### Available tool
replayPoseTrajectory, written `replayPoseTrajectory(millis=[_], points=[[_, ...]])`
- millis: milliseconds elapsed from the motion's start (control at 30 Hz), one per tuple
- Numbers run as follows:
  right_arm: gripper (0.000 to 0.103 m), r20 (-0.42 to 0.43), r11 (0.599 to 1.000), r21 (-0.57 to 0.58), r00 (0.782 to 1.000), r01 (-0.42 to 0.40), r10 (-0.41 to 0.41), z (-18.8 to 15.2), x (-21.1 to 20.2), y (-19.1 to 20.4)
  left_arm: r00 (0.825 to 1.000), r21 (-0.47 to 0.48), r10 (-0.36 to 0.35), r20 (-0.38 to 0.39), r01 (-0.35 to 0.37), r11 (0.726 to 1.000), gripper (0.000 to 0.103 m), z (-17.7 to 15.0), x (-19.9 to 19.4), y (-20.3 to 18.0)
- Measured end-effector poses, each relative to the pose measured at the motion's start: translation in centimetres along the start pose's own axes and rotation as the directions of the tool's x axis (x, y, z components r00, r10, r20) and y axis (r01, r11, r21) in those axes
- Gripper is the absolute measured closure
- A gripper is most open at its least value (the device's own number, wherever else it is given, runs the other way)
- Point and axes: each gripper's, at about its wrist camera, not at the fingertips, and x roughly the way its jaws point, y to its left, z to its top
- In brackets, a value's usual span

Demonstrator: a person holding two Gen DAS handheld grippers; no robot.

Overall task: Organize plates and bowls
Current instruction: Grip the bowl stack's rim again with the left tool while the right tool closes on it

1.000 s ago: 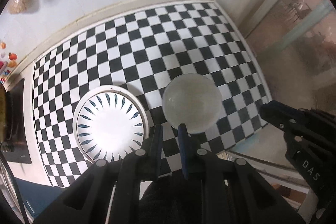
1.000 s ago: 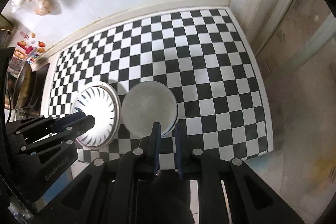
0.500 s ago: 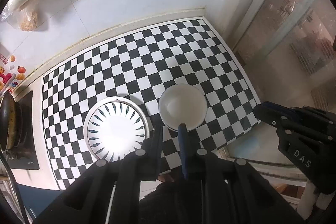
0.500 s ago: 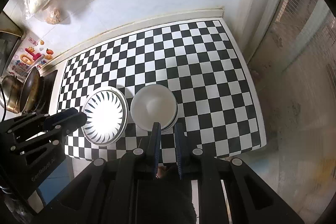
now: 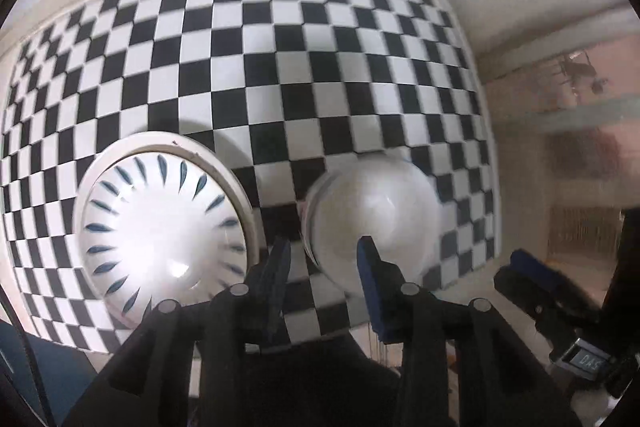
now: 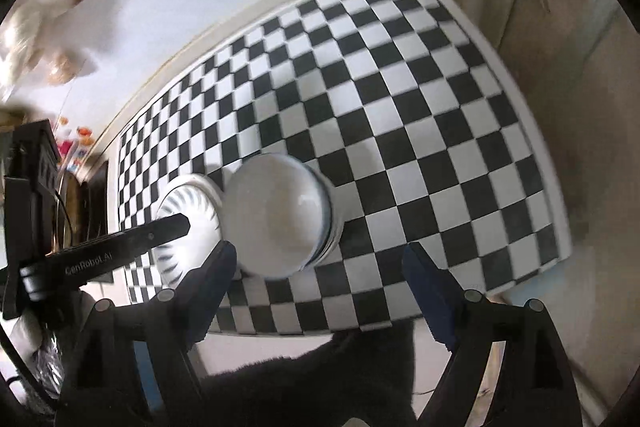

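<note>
Both tools have dropped closer to the dishes and spread their fingers, which were nearly together half a second ago.

The left tool (image 5: 322, 253) hangs just short of the gap between the plate (image 5: 160, 227), ahead to its left, and the stack of bowls (image 5: 372, 219), ahead to its right; its fingers stand apart and hold nothing. The right tool (image 6: 320, 259) is spread wider, also empty, with the bowls (image 6: 276, 217) ahead toward its left finger and the plate (image 6: 188, 215) further left, partly behind the other tool. Both dishes sit on the checkered bench (image 5: 280, 67), near its front edge. To grip cleanly, I judge the right tool should straddle the bowl's near rim, one finger inside, and close gently so the stack doesn't slide.
</note>
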Motion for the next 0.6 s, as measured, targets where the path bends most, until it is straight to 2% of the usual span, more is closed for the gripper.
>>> replayPoseTrajectory(millis=[100, 267, 367, 533, 600], points=[[0.016, -0.036, 0.999, 0.044, 0.999, -0.016, 0.017, 1.2, 3.3, -1.7, 0.997, -0.007, -0.026, -0.070, 0.025, 1.000, 0.071, 1.8, 3.0, 0.4], [0.016, -0.135, 0.997, 0.070, 0.989, -0.045, 0.055, 2.4, 8.4, -2.9, 0.980, -0.026, -0.078, -0.183, 0.075, 0.997, 0.071, 3.8, 7.5, 0.7], [0.016, -0.169, 0.997, 0.052, 0.984, -0.054, 0.062, 2.5, 10.5, -2.7, 0.971, -0.020, -0.092, -0.220, 0.089, 0.996, 0.071, 4.0, 9.0, 0.4], [0.016, -0.224, 0.991, 0.073, 0.966, -0.113, 0.126, 2.5, 13.4, -2.0, 0.966, -0.007, -0.087, -0.243, 0.088, 0.996, 0.068, 4.8, 9.9, -0.1], [0.016, -0.239, 0.991, 0.080, 0.963, -0.112, 0.128, 2.5, 14.4, -1.8, 0.963, 0.005, -0.083, -0.256, 0.087, 0.996, 0.068, 4.9, 10.5, -0.3]])
